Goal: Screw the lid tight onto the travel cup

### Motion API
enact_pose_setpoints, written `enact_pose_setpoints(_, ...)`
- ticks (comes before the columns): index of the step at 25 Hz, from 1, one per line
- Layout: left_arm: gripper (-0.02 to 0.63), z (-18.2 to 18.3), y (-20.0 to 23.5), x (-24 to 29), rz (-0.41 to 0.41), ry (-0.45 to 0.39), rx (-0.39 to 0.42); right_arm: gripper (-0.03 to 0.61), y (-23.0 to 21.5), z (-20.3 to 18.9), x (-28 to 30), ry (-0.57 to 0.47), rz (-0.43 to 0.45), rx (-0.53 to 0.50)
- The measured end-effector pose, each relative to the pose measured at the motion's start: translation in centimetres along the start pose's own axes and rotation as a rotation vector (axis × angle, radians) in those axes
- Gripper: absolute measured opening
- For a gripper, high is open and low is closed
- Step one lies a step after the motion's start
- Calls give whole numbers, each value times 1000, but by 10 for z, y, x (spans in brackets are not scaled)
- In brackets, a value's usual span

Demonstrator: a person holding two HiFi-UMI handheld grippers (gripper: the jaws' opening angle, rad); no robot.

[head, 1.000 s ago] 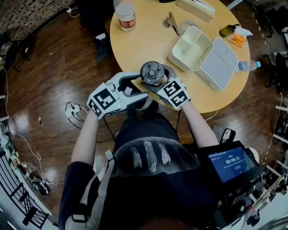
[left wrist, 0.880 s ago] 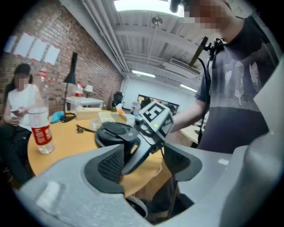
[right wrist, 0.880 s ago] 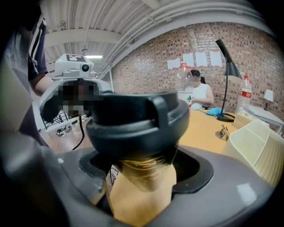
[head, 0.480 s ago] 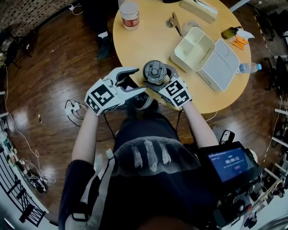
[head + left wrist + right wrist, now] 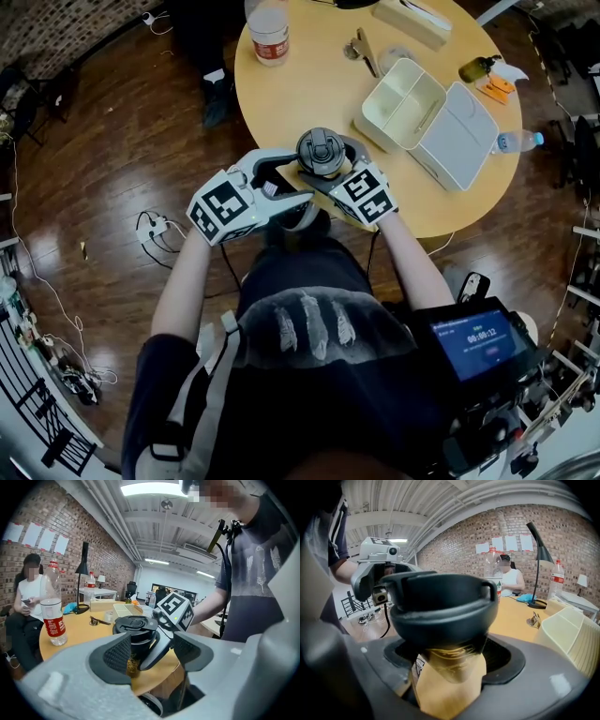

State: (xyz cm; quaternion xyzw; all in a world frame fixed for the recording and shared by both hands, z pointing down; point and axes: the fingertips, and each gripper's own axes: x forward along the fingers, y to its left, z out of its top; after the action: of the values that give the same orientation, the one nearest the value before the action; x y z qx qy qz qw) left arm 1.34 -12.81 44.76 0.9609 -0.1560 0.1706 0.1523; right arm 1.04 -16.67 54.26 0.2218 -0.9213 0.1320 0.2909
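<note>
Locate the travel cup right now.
Head view, centre: the lidded travel cup is clamped in the right gripper at the round table's near edge, with the open left gripper just left of it.

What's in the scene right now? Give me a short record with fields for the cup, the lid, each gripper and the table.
Travel cup: tan body, upright, at the near edge of the round table
Lid: black, sitting on top of the cup
Right gripper: shut on the cup body just below the lid
Left gripper: jaws apart, pointed at the lid, not gripping it
Also on table: open cream lunch box; water bottle with a red label
</note>
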Motion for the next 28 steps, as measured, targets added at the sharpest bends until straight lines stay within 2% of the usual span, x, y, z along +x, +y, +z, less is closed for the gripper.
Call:
enact_pose_setpoints(7, 291, -2, -10, -2, -23, 17, 33, 410, 1, 1, 0, 1, -1, 1)
enact_pose_setpoints(12, 291, 13, 16, -12, 45, -46, 30, 410, 0, 1, -1, 2, -1, -2)
enact_pose_setpoints(15, 292, 23, 24, -5, 6, -59, 38, 410, -4, -4, 0, 6, -13, -7)
enact_pose_setpoints(19, 293, 15, 28, 10, -40, -2, 48, 410, -3, -4, 0, 10, -11, -4)
enact_pose_setpoints(28, 292, 11, 11, -1, -47, -36, -12, 410, 0, 0, -3, 9, -9, -10)
